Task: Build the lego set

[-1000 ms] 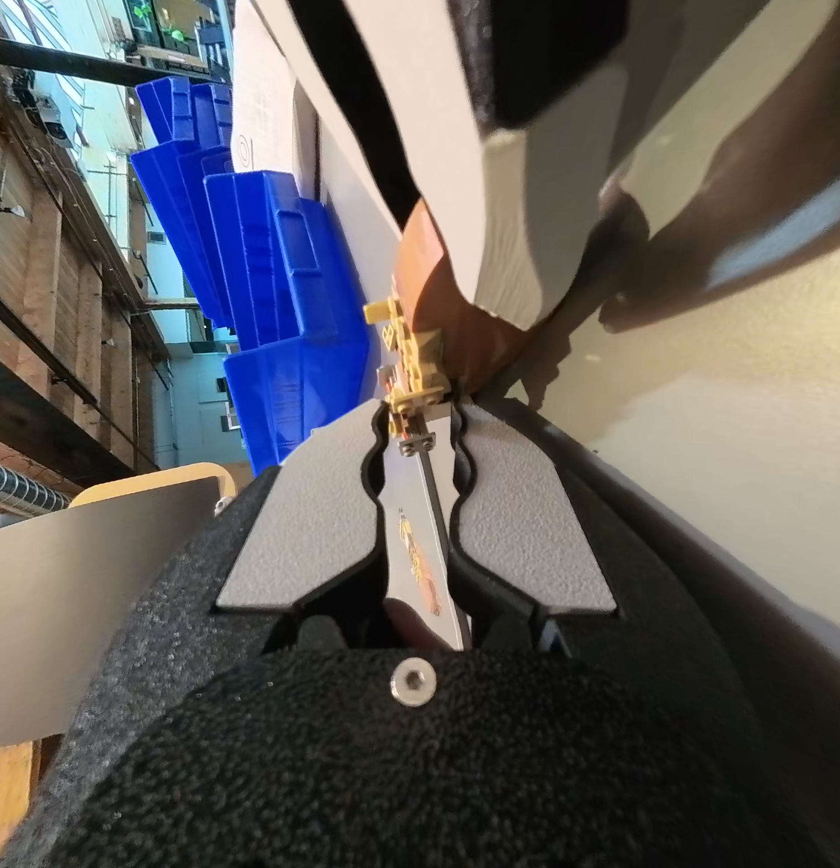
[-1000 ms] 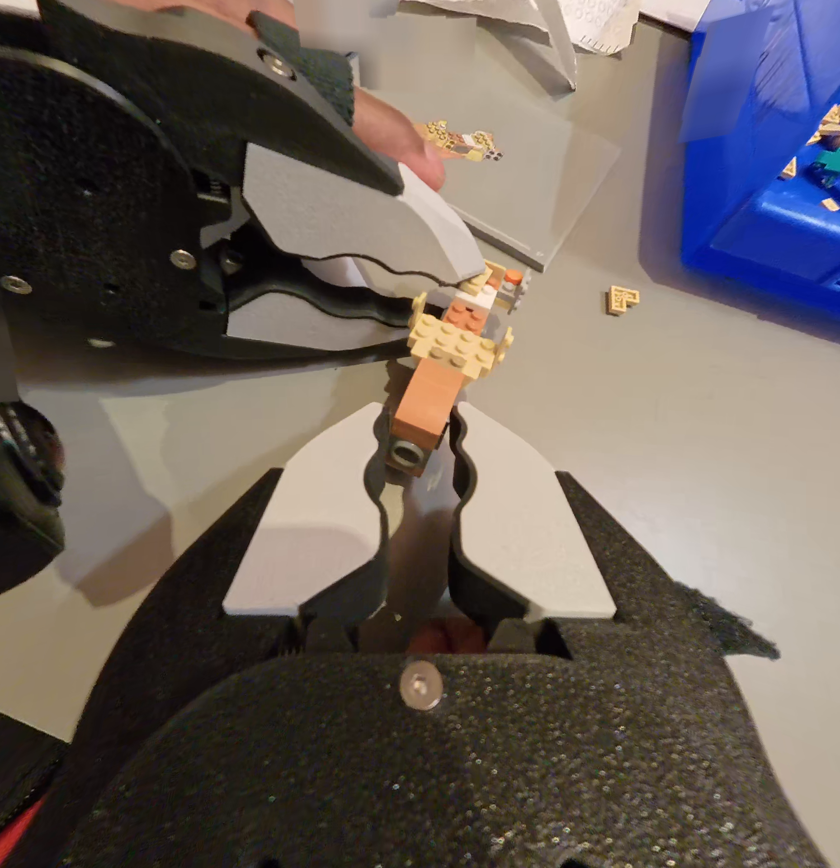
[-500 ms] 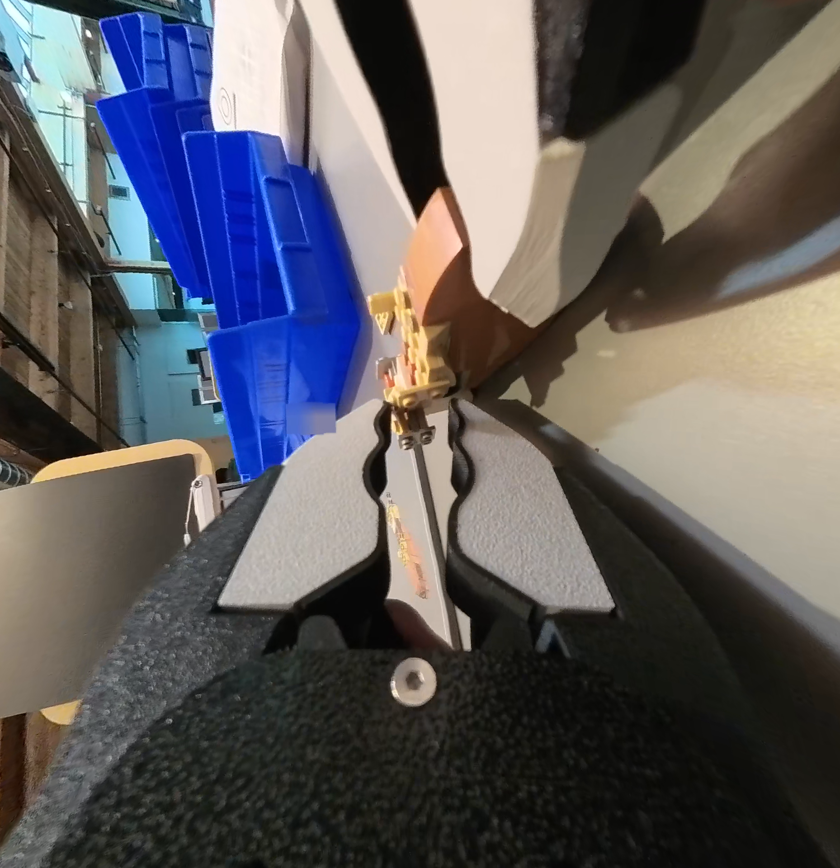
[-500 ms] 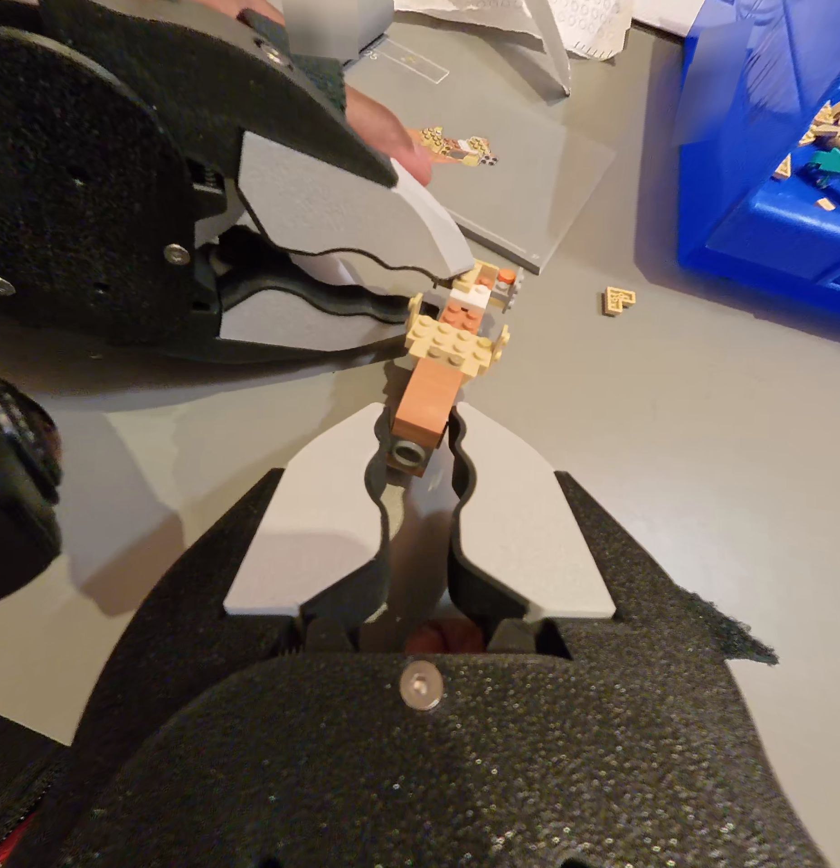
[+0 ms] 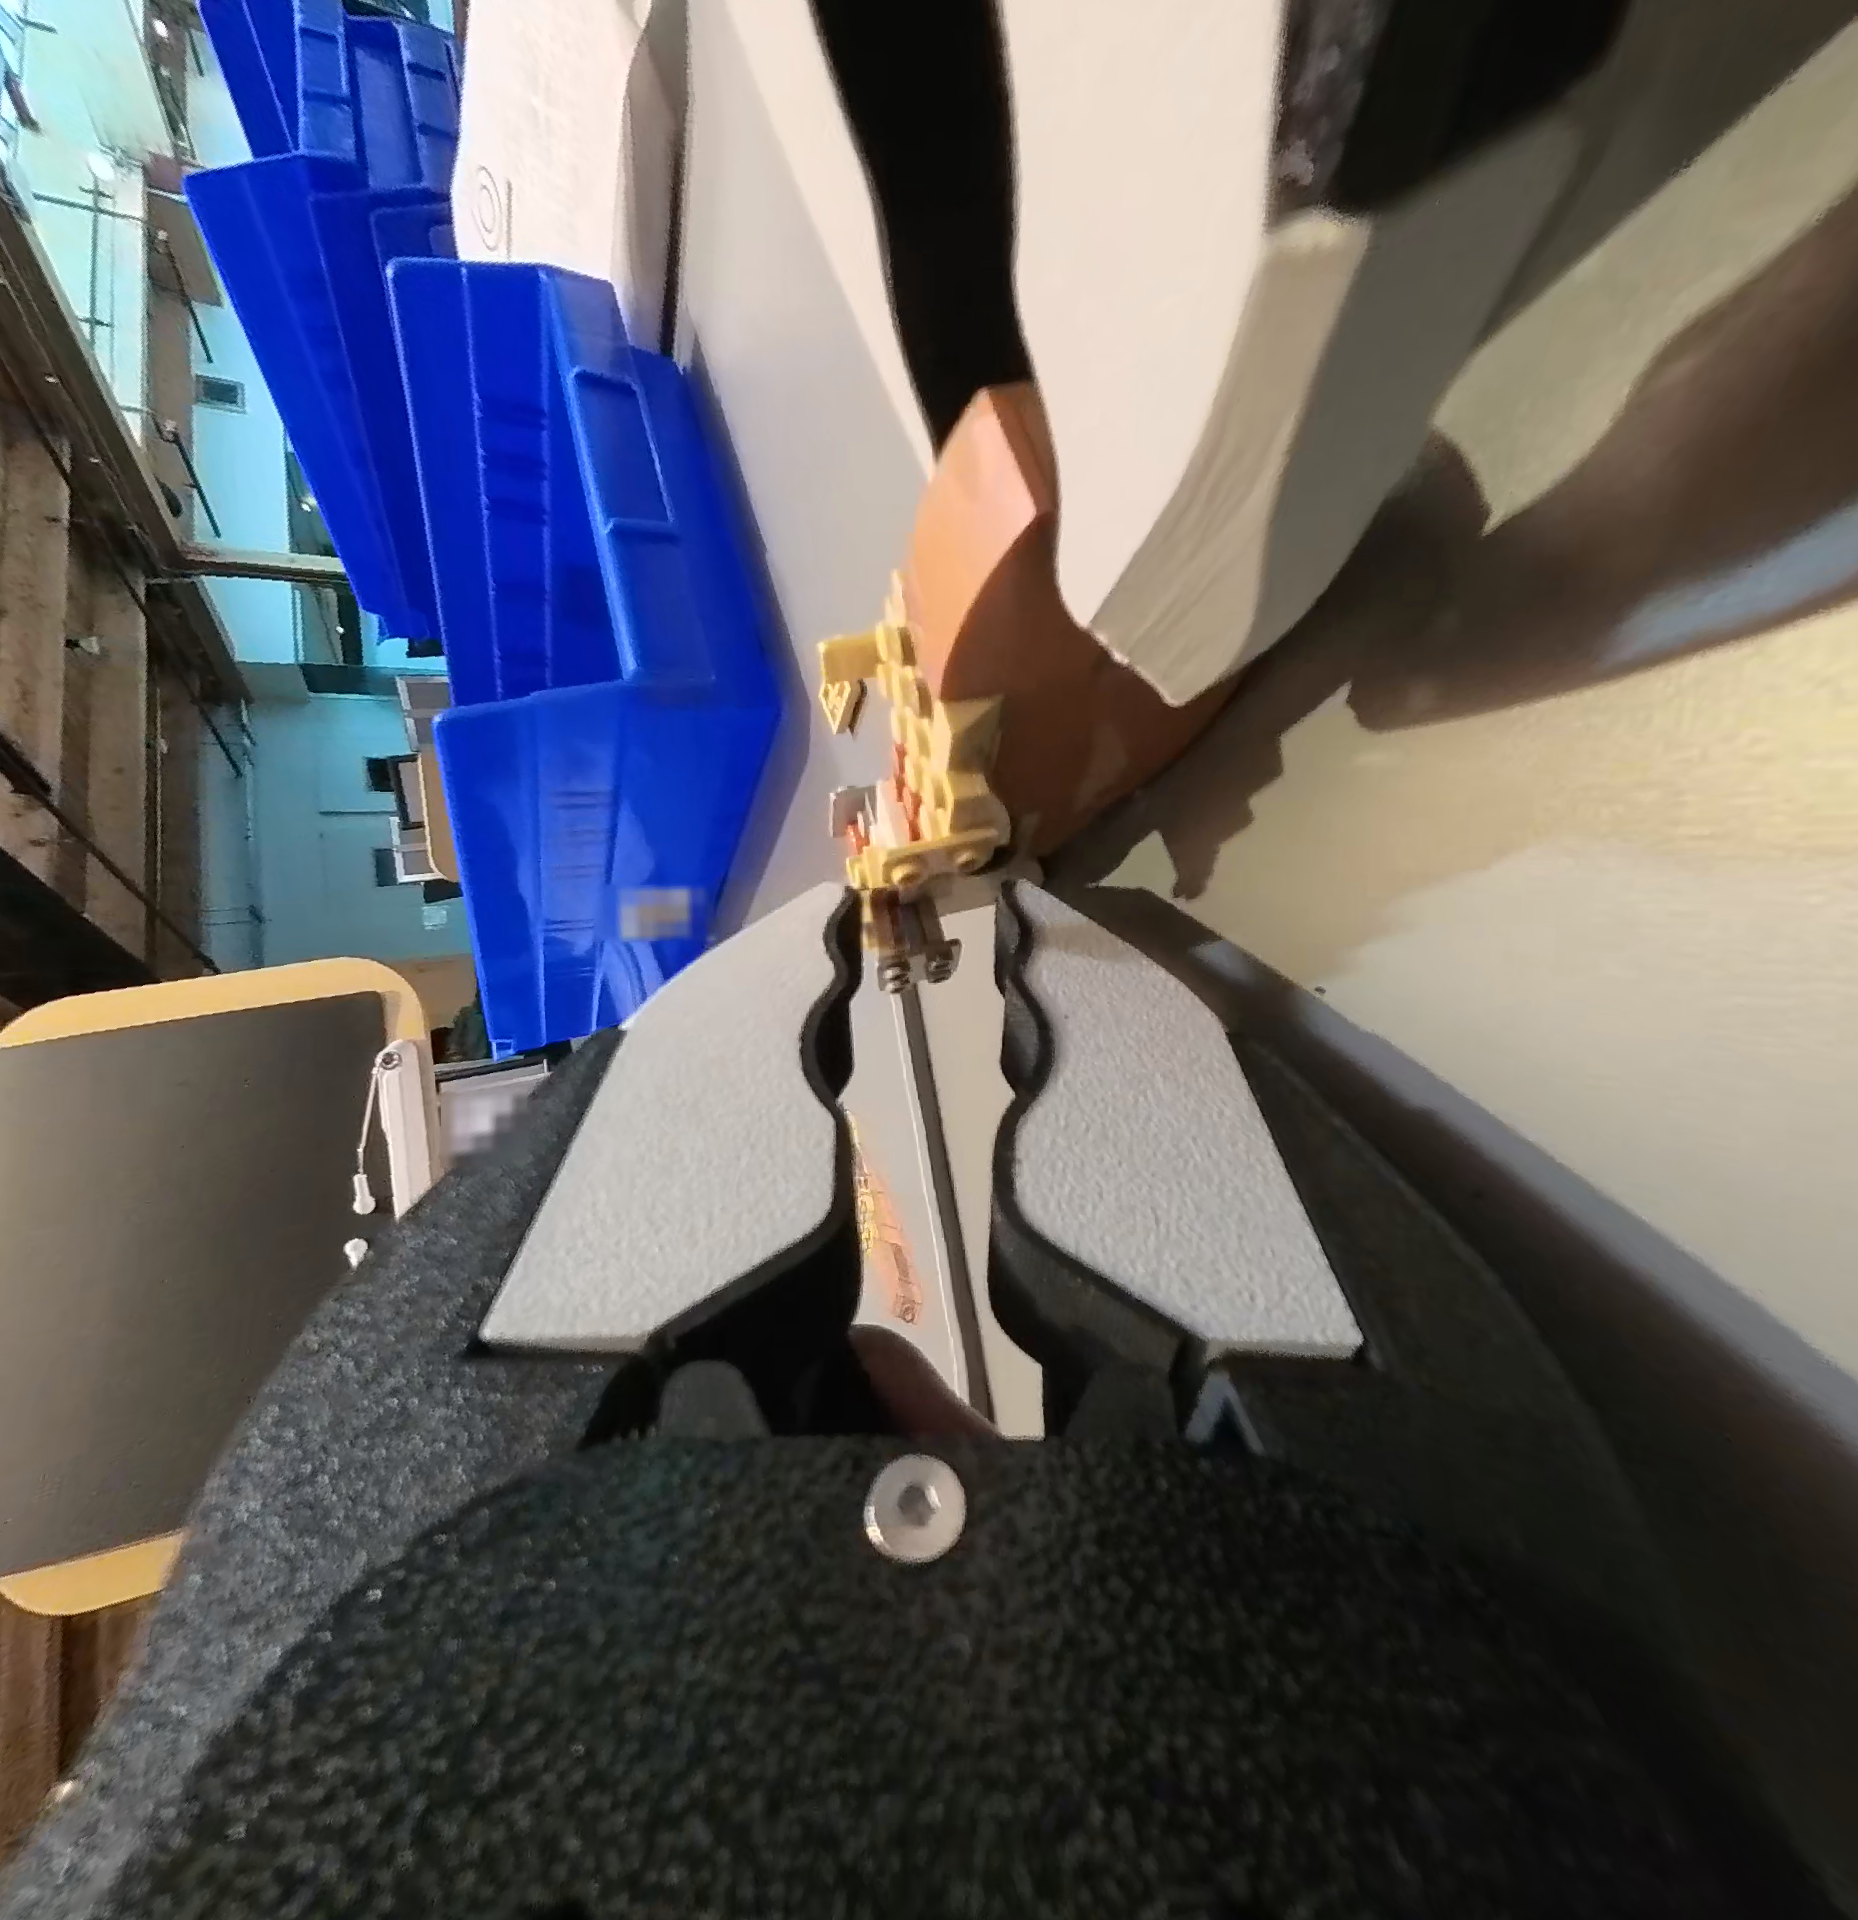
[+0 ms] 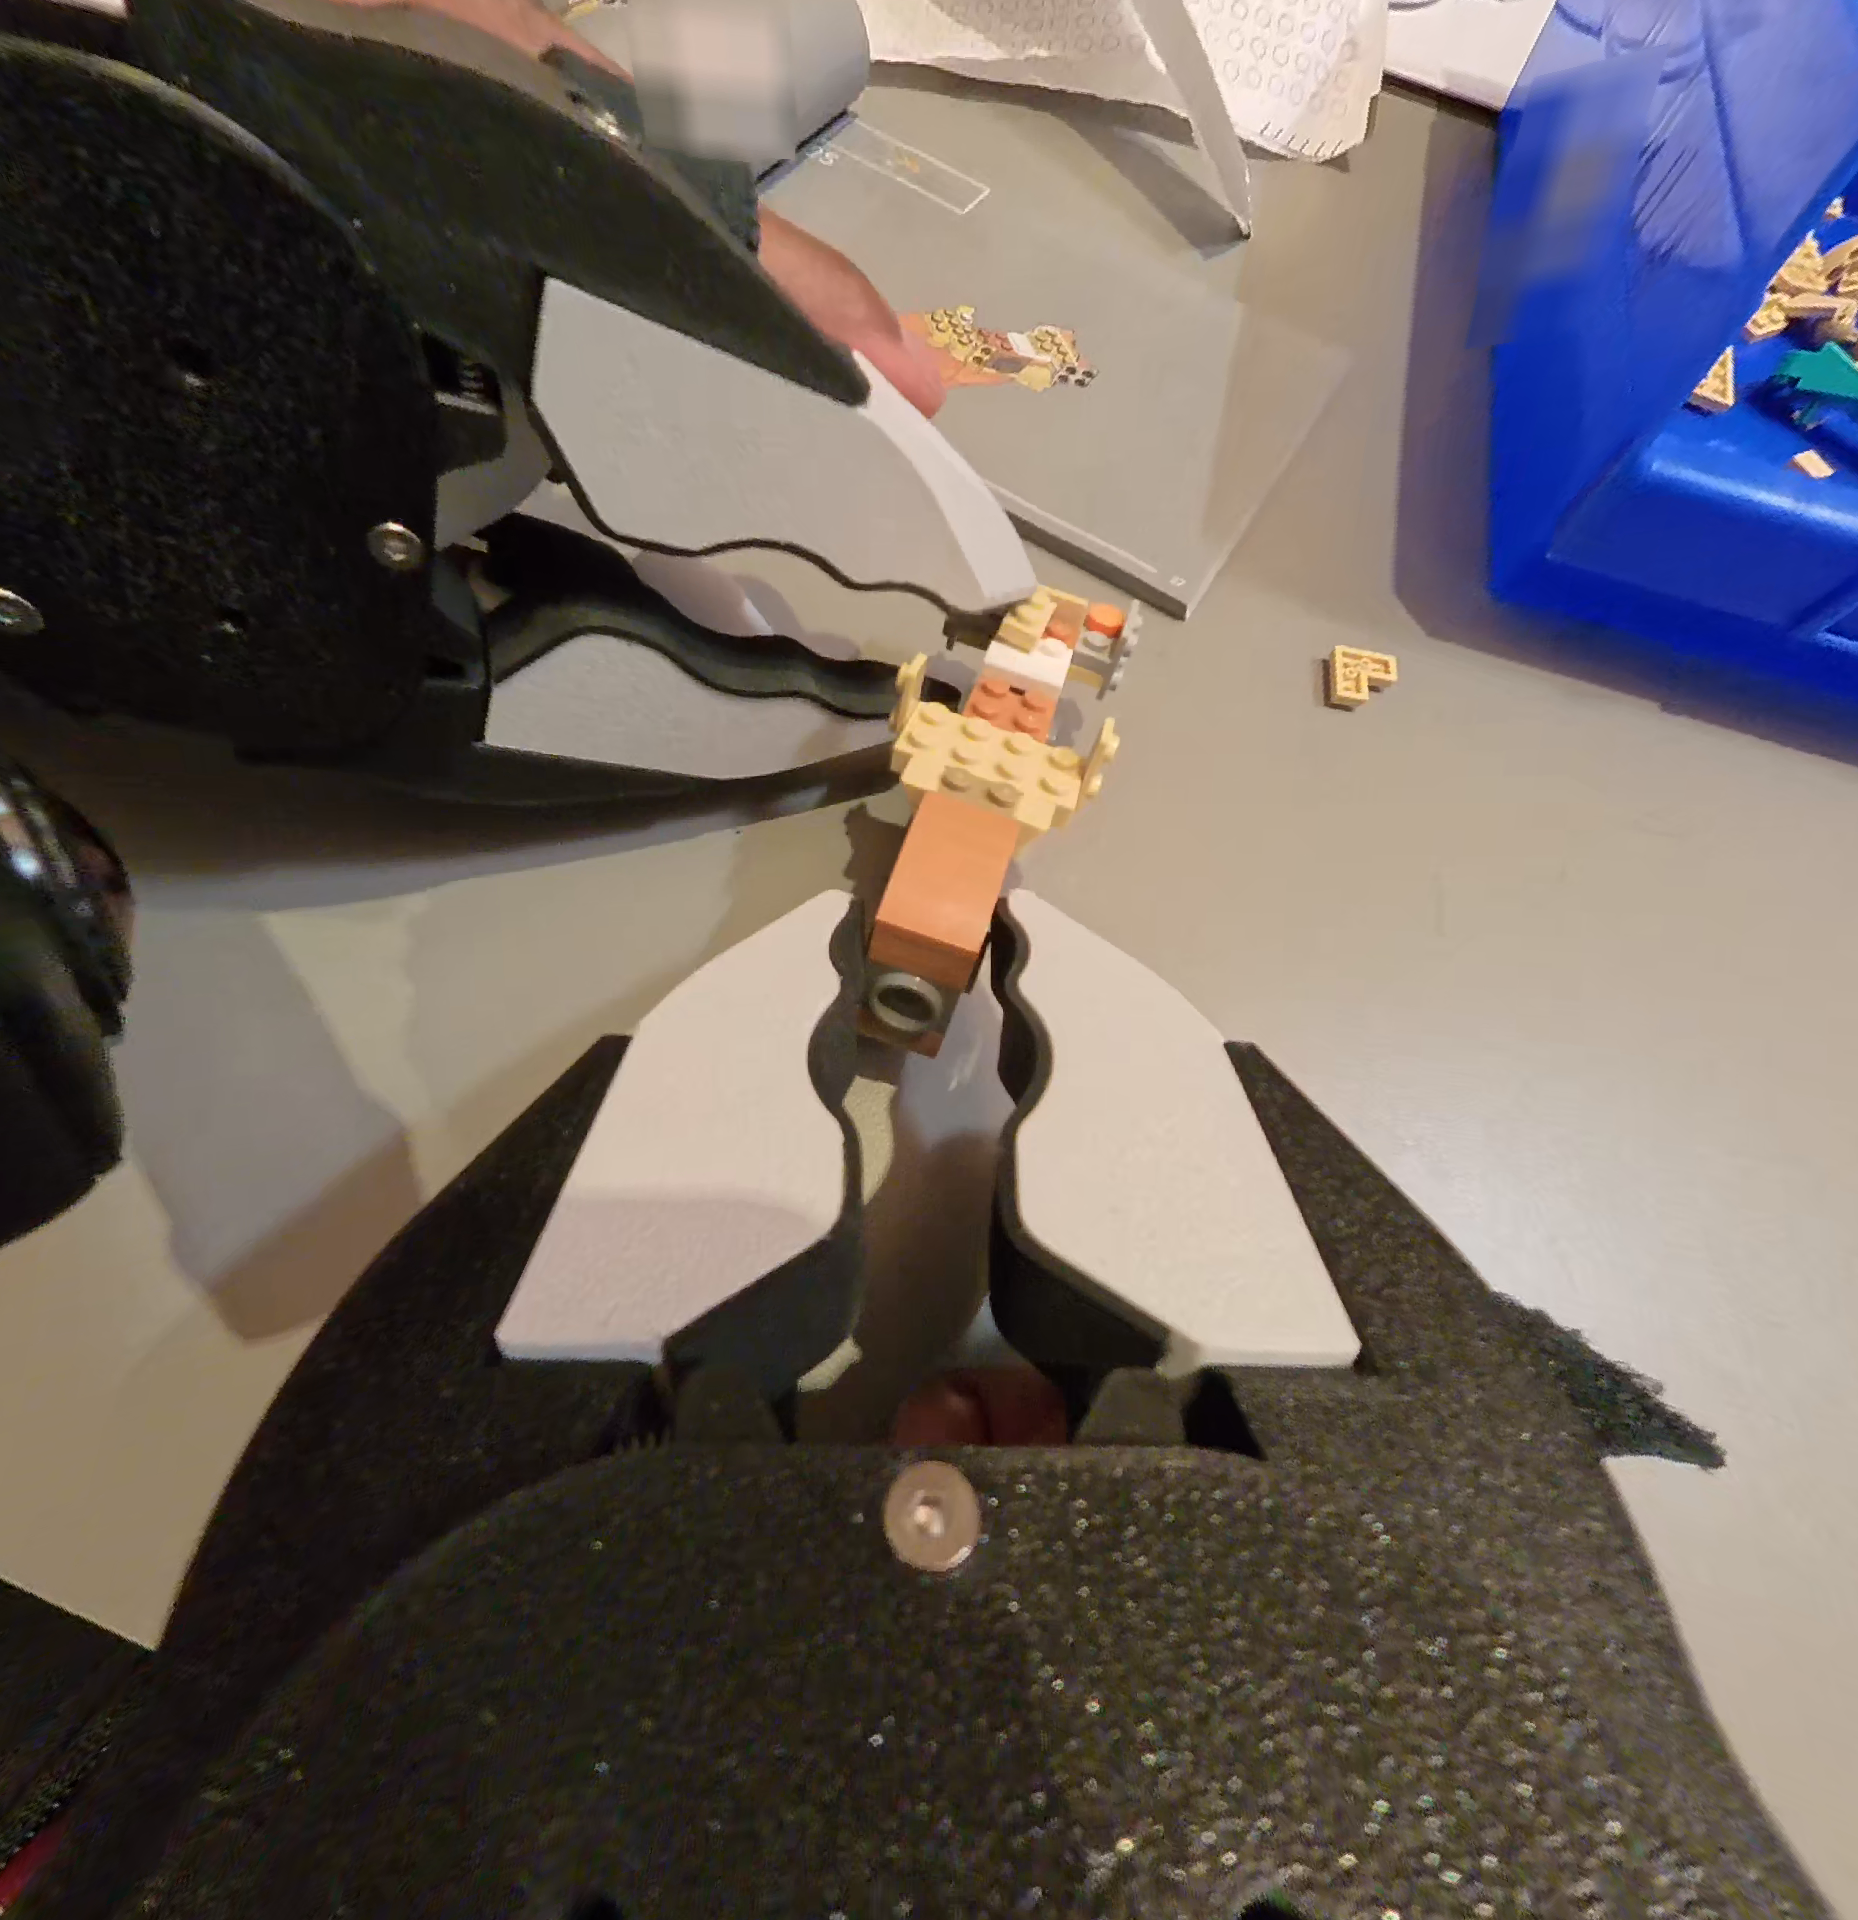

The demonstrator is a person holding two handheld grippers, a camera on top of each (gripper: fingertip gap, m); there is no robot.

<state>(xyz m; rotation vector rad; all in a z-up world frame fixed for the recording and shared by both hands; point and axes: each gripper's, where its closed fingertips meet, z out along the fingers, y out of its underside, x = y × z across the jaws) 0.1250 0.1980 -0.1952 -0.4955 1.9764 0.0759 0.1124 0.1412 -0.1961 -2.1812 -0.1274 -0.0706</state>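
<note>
A grey worktop (image 6: 1424, 1039) carries a blue parts bin (image 6: 1683, 416). Above it, the right tongs (image 6: 920, 971) clench the brown end of a small tan-and-brown lego model (image 6: 992, 769). Its long axis runs straight ahead from them. The left tongs (image 6: 966, 675) grip its far end from the left side. 1 loose tan piece (image 6: 1359, 675) lies nearby.

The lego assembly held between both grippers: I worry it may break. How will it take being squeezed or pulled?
The lego assembly is probably stiff but may separate at its stacked plates. Likely light. The right gripper clamps only the brown end, so it could pivot.
</note>
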